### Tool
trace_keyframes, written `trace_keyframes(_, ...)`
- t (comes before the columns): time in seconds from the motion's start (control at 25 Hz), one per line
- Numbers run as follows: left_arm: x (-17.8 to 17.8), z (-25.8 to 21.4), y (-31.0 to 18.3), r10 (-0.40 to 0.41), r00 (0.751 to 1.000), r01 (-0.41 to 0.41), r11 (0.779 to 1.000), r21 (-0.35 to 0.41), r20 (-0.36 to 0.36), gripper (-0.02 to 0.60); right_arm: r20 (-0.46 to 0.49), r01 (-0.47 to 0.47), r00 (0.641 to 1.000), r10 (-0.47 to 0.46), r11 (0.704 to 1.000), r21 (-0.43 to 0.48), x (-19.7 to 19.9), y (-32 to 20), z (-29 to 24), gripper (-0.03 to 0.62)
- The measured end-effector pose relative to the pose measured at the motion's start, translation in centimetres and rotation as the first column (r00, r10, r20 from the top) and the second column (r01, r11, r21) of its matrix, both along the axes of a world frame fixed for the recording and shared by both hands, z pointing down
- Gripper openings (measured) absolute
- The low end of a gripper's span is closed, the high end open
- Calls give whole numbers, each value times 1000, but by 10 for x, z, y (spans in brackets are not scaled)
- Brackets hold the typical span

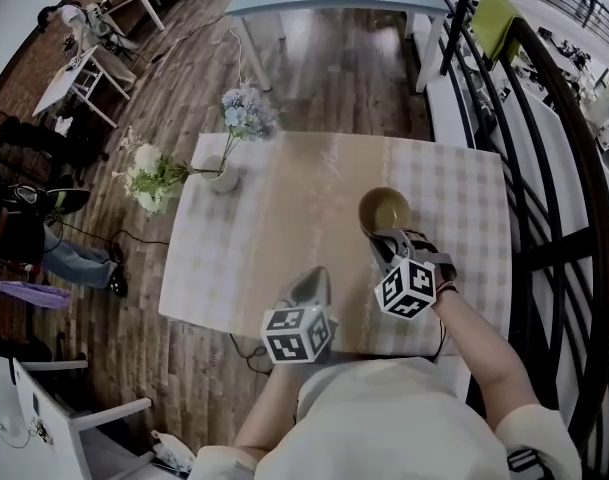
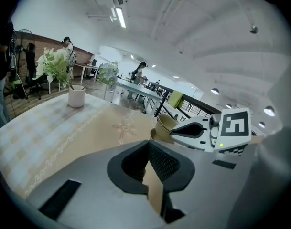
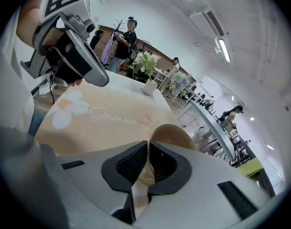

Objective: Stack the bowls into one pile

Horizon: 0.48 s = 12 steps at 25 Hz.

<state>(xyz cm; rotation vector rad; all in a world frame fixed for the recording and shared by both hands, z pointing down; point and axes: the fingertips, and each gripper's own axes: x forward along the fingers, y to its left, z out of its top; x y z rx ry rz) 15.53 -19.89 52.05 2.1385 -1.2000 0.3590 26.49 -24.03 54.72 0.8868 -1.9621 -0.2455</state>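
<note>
Checked cloth covers a table (image 1: 284, 238) in an open hall, with wood floor around it and a dark railing (image 1: 544, 118) along the right. At the table's far left corner stands a vase (image 1: 222, 176) of flowers (image 1: 154, 180), well apart from the work and no obstacle to it.

Closer to the person, the left gripper (image 1: 317, 280) hangs over the table's near edge. Its jaws are clenched on nothing: the pads meet, and only cloth shows past them. It is near the bowls but touches none. I judge it is idle there because one gripper is enough for this step.

Right of it, on the table's right half, sits the pile (image 1: 384, 208). In the left gripper view a top bowl (image 2: 167, 123) seems to rest tilted in a lower bowl (image 2: 156, 136); how many are nested I cannot tell.

The right gripper (image 1: 384, 238) points steeply down at the top bowl's near rim. Its jaws grasp the thin wall, one pad inside and one outside. A rim pinch suits such a wall and leaves the bowl's underside free to drop into the one beneath. The tilt suggests the bowl is not yet seated, so the next move is probably to level it and let go. A careless release could drag the pile.
</note>
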Motion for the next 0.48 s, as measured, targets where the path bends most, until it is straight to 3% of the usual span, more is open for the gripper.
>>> trace_keyframes(0.48,19,0,20,-20,1000,20,1000,-3,4,5,-29,12,1000,-13,999,-37,19,4,27,15)
